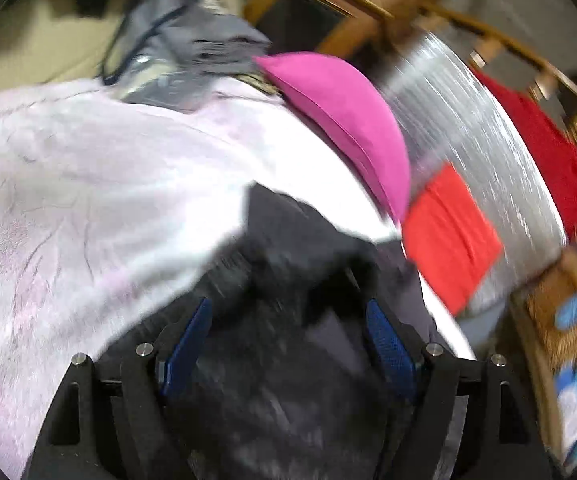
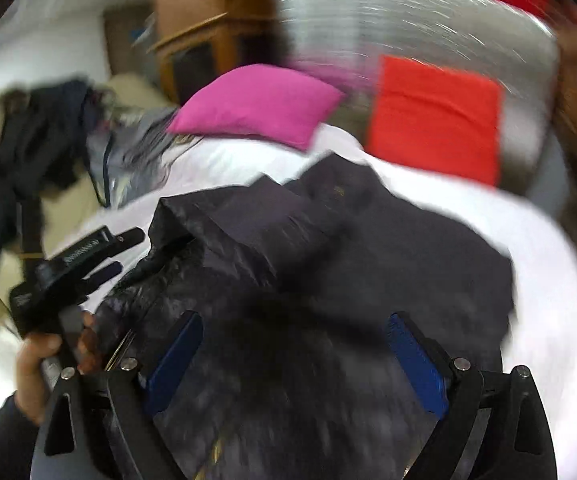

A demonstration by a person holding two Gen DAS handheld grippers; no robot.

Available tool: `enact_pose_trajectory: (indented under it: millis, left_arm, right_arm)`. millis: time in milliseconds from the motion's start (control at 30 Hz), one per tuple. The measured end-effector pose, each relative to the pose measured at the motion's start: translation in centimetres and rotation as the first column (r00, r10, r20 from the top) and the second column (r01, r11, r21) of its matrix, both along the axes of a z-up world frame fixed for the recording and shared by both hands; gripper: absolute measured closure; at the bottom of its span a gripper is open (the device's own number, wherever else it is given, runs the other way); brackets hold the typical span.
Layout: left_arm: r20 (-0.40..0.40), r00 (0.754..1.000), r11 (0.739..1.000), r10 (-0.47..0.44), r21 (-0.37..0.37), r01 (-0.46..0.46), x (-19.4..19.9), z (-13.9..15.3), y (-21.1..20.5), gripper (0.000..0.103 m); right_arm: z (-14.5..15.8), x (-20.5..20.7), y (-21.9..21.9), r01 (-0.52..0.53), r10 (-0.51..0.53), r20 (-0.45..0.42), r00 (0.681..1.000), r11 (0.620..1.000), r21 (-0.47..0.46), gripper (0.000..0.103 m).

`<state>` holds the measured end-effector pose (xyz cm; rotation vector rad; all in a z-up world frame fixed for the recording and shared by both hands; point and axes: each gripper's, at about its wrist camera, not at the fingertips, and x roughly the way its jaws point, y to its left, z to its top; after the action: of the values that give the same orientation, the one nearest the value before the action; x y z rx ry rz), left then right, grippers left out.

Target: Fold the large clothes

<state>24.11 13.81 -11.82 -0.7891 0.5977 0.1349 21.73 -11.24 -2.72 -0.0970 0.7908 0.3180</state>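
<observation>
A dark, shiny jacket (image 2: 328,248) lies crumpled on the white bed sheet (image 2: 548,280). In the right wrist view my right gripper (image 2: 296,344) hovers over its near part, blue pads wide apart and open, the cloth beneath them. At the left of that view a hand (image 2: 36,360) holds my left gripper (image 2: 126,252) at the jacket's left edge, fingers apart. In the left wrist view the left gripper (image 1: 288,324) stands open over the same dark jacket (image 1: 288,248). Blur hides whether the pads touch the cloth.
A pink pillow (image 2: 256,104) and a red pillow (image 2: 432,116) lie at the head of the bed against a silvery padded headboard (image 2: 408,16). A heap of dark and grey clothes (image 2: 40,140) sits at the left. Wooden furniture (image 1: 368,32) stands behind.
</observation>
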Motion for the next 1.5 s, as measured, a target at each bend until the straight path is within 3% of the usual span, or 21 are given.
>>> enact_pose_trajectory:
  millis: [100, 167, 200, 267, 400, 467, 567, 633, 700, 767, 833, 900, 933, 967, 1033, 1133, 1267, 1300, 1333, 1400, 1500]
  left_arm:
    - [0.012, 0.996, 0.992, 0.084, -0.097, -0.083, 0.2, -1.5, 2.5, 0.023]
    - [0.010, 0.994, 0.987, 0.106, -0.119, -0.104, -0.2, -2.8, 3.2, 0.023]
    - [0.010, 0.994, 0.987, 0.109, -0.117, -0.107, -0.3, -3.4, 3.3, 0.023]
    - [0.010, 0.993, 0.987, 0.117, -0.111, -0.115, -0.4, -4.5, 3.3, 0.023]
    - [0.027, 0.995, 0.986, 0.095, -0.138, -0.091, 0.0, -4.9, 3.6, 0.023]
    - [0.055, 0.994, 0.994, 0.091, -0.072, -0.087, -0.2, -4.0, 2.9, 0.023]
    - [0.065, 0.995, 0.997, 0.075, 0.005, -0.075, -0.1, -3.7, 2.2, 0.023]
    - [0.062, 0.995, 0.997, 0.071, 0.014, -0.072, -0.1, -3.9, 2.1, 0.023]
    - [0.056, 0.995, 0.997, 0.077, 0.021, -0.078, -0.1, -4.1, 2.1, 0.023]
    - [0.047, 0.996, 0.997, 0.078, 0.021, -0.079, 0.0, -4.4, 2.2, 0.023]
    - [0.038, 0.996, 0.996, 0.081, 0.031, -0.082, 0.1, -4.6, 2.1, 0.023]
    - [0.033, 0.996, 0.996, 0.079, 0.042, -0.081, 0.3, -4.7, 2.0, 0.023]
    - [0.031, 0.997, 0.996, 0.077, 0.045, -0.079, 0.2, -4.8, 1.9, 0.023]
    - [0.028, 0.997, 0.996, 0.076, 0.048, -0.078, 0.3, -4.8, 1.9, 0.023]
    - [0.023, 0.997, 0.996, 0.076, 0.052, -0.077, 0.4, -4.9, 1.8, 0.023]
    - [0.018, 0.997, 0.995, 0.075, 0.061, -0.076, 0.5, -4.9, 1.7, 0.023]
    - [0.014, 0.997, 0.995, 0.073, 0.069, -0.074, 0.5, -5.0, 1.6, 0.023]
    - [0.013, 0.997, 0.995, 0.073, 0.069, -0.074, 0.5, -5.0, 1.6, 0.023]
    - [0.013, 0.997, 0.995, 0.073, 0.068, -0.074, 0.5, -5.1, 1.6, 0.023]
    - [0.013, 0.997, 0.995, 0.075, 0.067, -0.076, 0.5, -5.1, 1.6, 0.023]
    - [0.011, 0.997, 0.995, 0.081, 0.063, -0.082, 0.4, -5.2, 1.8, 0.023]
  right_arm:
    - [-1.0, 4.2, 4.0, -0.033, 0.032, -0.021, 0.999, 0.998, -0.057, 0.008]
    - [-2.7, 6.1, 5.8, -0.042, 0.036, -0.038, 0.999, 0.987, -0.155, 0.012]
    - [-3.9, 7.1, 6.3, -0.031, 0.020, -0.056, 0.998, 0.978, -0.205, 0.016]
    - [-6.1, 8.6, 7.1, -0.040, 0.009, -0.109, 0.994, 0.957, -0.287, 0.036]
    - [-8.1, 8.9, 7.8, -0.070, 0.024, -0.123, 0.992, 0.919, -0.389, 0.036]
    - [-8.2, 9.0, 7.7, -0.064, 0.018, -0.117, 0.993, 0.912, -0.405, 0.065]
    - [-6.6, 9.5, 6.1, 0.018, -0.052, -0.095, 0.994, 0.945, -0.328, 0.082]
    - [-4.8, 9.5, 3.3, 0.108, -0.126, -0.089, 0.988, 0.977, -0.185, 0.083]
    - [-3.6, 8.8, -1.2, 0.225, -0.222, -0.101, 0.970, 0.974, 0.024, 0.083]
    - [-4.3, 7.8, -6.5, 0.351, -0.317, -0.175, 0.932, 0.909, 0.226, 0.083]
    - [-6.7, 6.8, -11.5, 0.481, -0.399, -0.277, 0.874, 0.786, 0.388, 0.079]
    - [-9.4, 6.6, -14.5, 0.542, -0.400, -0.376, 0.836, 0.713, 0.446, 0.064]
    - [-10.8, 6.5, -15.9, 0.560, -0.385, -0.419, 0.822, 0.678, 0.476, 0.032]
    - [-11.4, 6.3, -16.6, 0.563, -0.376, -0.429, 0.821, 0.654, 0.505, 0.018]
    - [-12.1, 5.8, -18.3, 0.562, -0.352, -0.442, 0.825, 0.591, 0.579, 0.018]
    - [-12.2, 5.5, -19.1, 0.551, -0.320, -0.450, 0.833, 0.547, 0.631, 0.018]
    - [-13.4, 5.7, -20.2, 0.605, -0.328, -0.509, 0.796, 0.454, 0.654, 0.024]
    - [-13.3, 5.7, -20.1, 0.611, -0.333, -0.512, 0.791, 0.459, 0.645, 0.035]
    - [-12.9, 6.1, -19.9, 0.618, -0.354, -0.509, 0.785, 0.512, 0.597, 0.076]
    - [-11.3, 6.8, -19.0, 0.602, -0.385, -0.468, 0.795, 0.591, 0.537, 0.086]
    - [-6.2, 6.9, -17.6, 0.511, -0.411, -0.304, 0.859, 0.706, 0.490, 0.090]
